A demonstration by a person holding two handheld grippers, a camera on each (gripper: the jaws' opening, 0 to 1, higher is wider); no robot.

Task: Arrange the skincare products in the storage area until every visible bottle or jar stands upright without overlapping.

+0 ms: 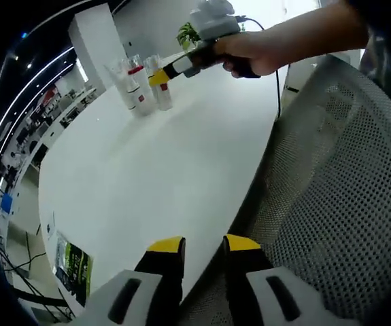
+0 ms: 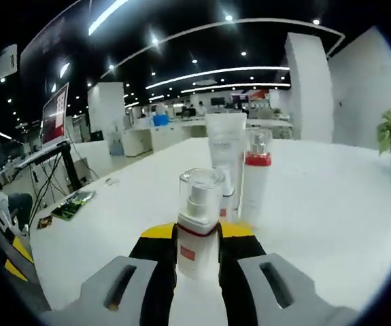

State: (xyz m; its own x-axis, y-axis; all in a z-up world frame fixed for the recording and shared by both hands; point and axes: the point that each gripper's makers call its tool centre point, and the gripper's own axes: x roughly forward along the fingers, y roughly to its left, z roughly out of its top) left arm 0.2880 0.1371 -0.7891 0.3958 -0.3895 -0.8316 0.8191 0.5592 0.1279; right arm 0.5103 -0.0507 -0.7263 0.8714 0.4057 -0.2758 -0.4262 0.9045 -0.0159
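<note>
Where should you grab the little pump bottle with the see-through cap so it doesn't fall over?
Grab the pump bottle by its white body, below the red band, coming straight from the front. It stands upright, its sides are flat and the clear cap might pop off. The right hand-held gripper already has a jaw on each side there.

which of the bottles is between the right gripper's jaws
The short pump bottle with the clear cap and red band, upright between the right gripper jaws. The taller red-collared bottle and white tube stand behind it.
</note>
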